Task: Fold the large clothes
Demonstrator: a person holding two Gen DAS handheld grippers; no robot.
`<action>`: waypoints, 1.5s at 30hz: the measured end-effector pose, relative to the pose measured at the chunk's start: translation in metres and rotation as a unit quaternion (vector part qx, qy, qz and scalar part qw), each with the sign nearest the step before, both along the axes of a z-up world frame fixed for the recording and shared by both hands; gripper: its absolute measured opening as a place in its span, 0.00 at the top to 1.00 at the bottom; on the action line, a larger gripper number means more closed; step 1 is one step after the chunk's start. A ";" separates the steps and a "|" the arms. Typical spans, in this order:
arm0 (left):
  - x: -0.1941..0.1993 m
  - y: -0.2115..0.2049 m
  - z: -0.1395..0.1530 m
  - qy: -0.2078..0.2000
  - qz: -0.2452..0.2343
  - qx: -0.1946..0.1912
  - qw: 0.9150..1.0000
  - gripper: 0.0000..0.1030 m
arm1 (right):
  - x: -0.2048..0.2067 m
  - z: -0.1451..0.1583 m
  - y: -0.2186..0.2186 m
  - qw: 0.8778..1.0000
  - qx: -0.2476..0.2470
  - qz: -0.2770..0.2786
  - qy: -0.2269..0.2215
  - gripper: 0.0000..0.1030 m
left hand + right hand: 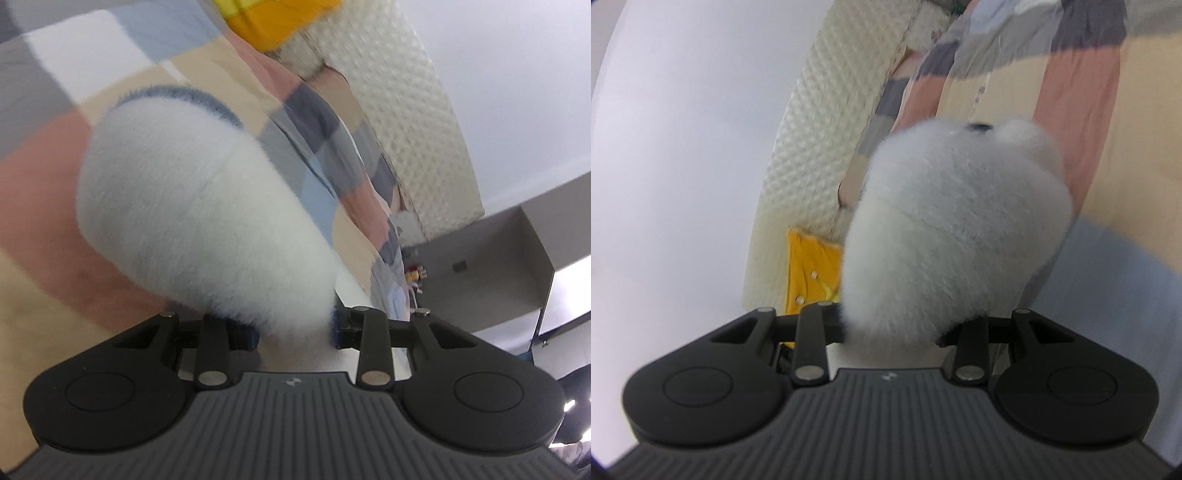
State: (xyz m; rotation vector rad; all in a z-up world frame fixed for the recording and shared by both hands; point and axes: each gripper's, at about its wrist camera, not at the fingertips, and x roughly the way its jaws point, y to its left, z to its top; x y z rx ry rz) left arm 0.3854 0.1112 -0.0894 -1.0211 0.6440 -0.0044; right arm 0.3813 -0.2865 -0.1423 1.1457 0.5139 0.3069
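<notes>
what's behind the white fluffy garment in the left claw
Behind the white fluffy garment lies a checked patchwork cover; farther off, something yellow. What lies directly behind the bunch is hidden.

A plain pale wall (pixel 517 92) stands behind a cream quilted mattress (pixel 413 110), which leans upright against it. Beside the mattress's lower end in the left wrist view sits a grey open cabinet (pixel 491 251), bright light beyond it

No readable text or labels
</notes>
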 end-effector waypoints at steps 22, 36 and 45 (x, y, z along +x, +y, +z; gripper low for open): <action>0.243 -0.147 0.033 0.000 -0.098 0.024 0.995 0.62 | 0.156 0.029 -0.129 0.998 -0.035 -0.055 -0.011 0.59; 0.259 -0.149 -0.098 0.046 -0.159 0.005 0.986 0.62 | 0.162 -0.065 -0.142 0.995 -0.066 -0.050 0.056 0.59; 0.225 -0.142 -0.118 0.060 -0.201 0.026 0.977 0.61 | 0.124 -0.097 -0.148 0.995 -0.034 -0.043 0.087 0.59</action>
